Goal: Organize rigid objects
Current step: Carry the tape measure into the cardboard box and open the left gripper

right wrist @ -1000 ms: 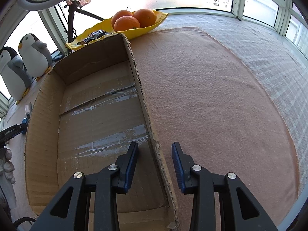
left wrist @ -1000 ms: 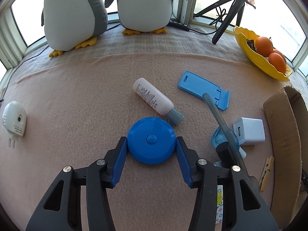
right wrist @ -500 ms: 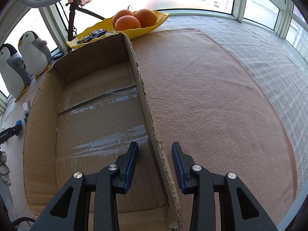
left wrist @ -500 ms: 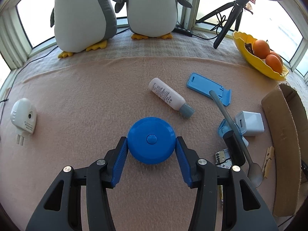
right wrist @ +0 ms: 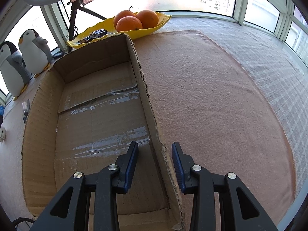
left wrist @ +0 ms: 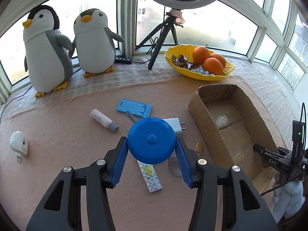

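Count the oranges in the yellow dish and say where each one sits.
3. In the yellow dish by the window: one orange at the front, one behind it to the left, one behind to the right. Others could be hidden behind them.

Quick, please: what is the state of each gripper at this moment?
Left gripper: closed on the blue round case.
Right gripper: closed, astride the cardboard box wall.

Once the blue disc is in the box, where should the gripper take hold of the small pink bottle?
Probably across the middle of the pink bottle, coming from above. It lies flat on the blanket, its long round sides free, so the fingers can close across its width. The grey cap end is narrower.
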A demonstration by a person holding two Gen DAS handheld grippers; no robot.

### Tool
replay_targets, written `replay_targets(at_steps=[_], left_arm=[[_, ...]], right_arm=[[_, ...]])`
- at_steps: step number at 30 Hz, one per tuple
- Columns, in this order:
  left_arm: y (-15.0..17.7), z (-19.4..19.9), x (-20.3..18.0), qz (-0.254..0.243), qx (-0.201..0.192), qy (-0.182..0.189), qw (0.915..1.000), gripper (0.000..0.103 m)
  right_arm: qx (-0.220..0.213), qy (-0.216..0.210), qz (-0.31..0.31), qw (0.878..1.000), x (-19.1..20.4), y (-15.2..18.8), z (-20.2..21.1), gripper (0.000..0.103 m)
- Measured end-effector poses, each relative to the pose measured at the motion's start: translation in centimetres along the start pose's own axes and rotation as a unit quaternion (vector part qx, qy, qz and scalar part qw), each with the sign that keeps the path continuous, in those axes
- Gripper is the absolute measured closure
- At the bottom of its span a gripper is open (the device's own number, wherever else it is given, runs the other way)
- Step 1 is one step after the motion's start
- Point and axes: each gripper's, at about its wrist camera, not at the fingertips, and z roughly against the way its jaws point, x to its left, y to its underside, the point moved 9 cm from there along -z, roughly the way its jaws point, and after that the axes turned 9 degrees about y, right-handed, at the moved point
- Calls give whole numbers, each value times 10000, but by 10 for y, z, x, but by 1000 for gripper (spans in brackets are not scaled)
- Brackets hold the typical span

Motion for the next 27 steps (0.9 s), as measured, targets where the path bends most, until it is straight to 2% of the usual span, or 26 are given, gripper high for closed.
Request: replay_targets(at_steps=[6,12,18,27], left_arm=[[-4,-11,-73,-543,119,553,9969,54],[4,-31,-115,-867,350,746,9928,54],[11,-37,-136,-1089,415,723,9906,54],[17,-43,-147,-1243,567,751,9878,53]], right_arm=[[-31,-12,-20,10000,0,1,1,70],[-40,-8,-27,10000,1,0,2,70],[-43,-19,-42,10000,1,0,3,70],[-42,-9,-28,10000,1,0,3,70]])
